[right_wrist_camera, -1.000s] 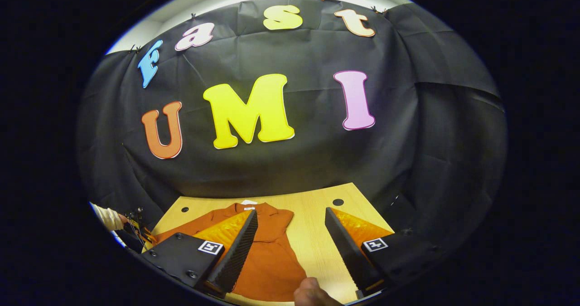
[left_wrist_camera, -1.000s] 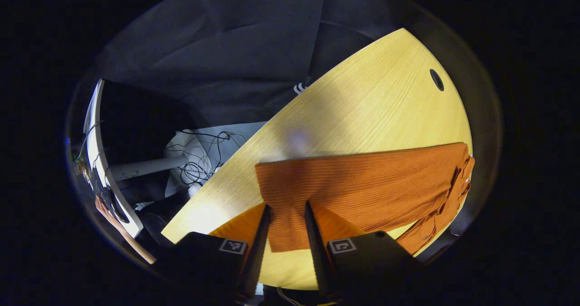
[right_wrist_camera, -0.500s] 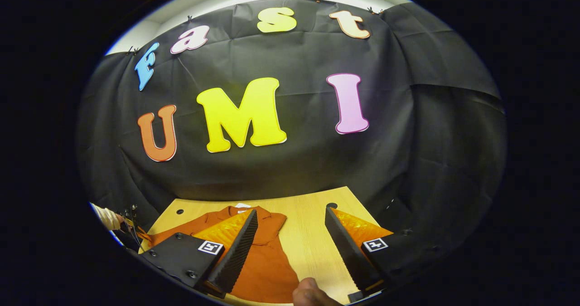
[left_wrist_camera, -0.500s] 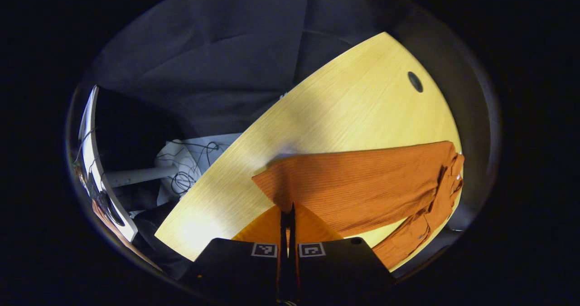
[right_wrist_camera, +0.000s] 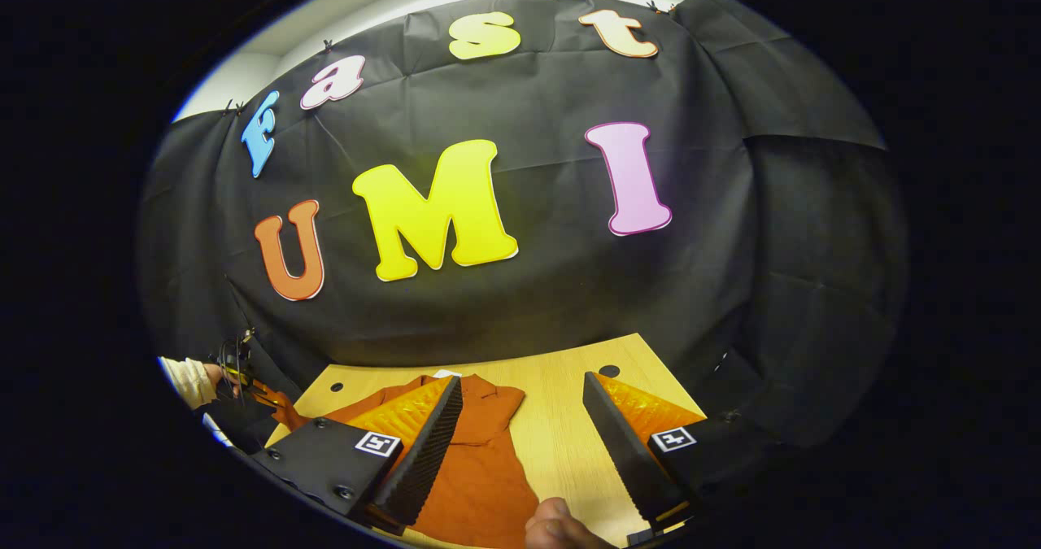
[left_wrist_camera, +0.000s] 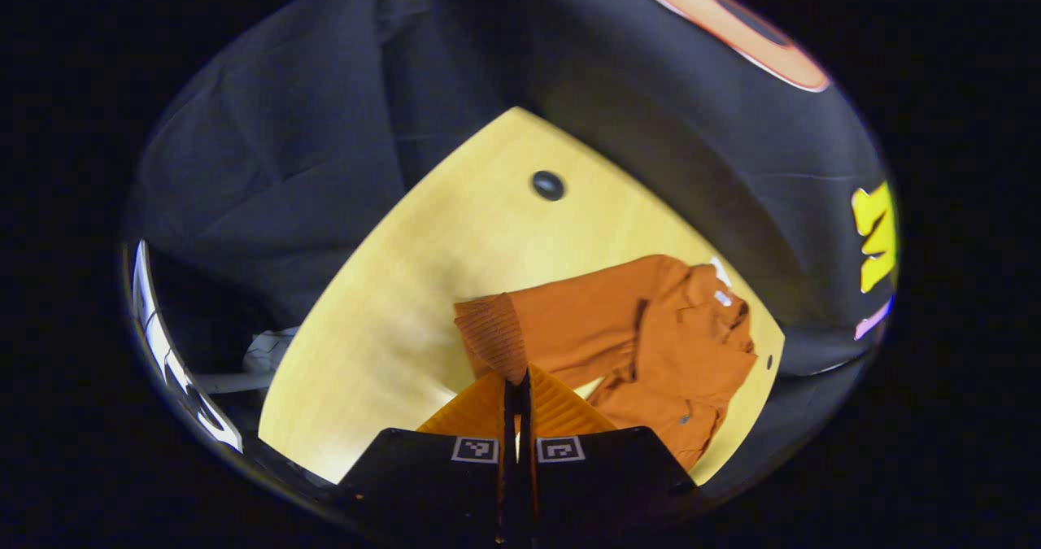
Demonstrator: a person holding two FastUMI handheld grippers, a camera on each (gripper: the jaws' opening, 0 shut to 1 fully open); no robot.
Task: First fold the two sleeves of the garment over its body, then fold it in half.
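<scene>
An orange knit garment (left_wrist_camera: pixel 651 346) lies on the pale wooden table (left_wrist_camera: pixel 455 240). In the left gripper view my left gripper (left_wrist_camera: pixel 516 386) is shut on the ribbed cuff of one sleeve (left_wrist_camera: pixel 496 333), and that sleeve is raised and swung toward the garment's body. In the right gripper view the garment (right_wrist_camera: pixel 480 468) lies flat, collar toward the wall. My right gripper (right_wrist_camera: pixel 520 443) hovers open above its right side and the bare table (right_wrist_camera: pixel 561 427), holding nothing. At the far left of that view the other gripper (right_wrist_camera: pixel 240 370) holds the sleeve end up.
A round cable hole (left_wrist_camera: pixel 547 185) sits in the table's far corner, and another hole (right_wrist_camera: pixel 608 370) lies near the back right edge. A person's sleeve (right_wrist_camera: pixel 189 380) shows at the left, and a fingertip (right_wrist_camera: pixel 553 525) at the bottom edge. Black cloth hangs behind the table.
My left gripper closed on the sleeve cuff, then lifted it and swung toward the garment's body. The right gripper stayed open and almost still.
</scene>
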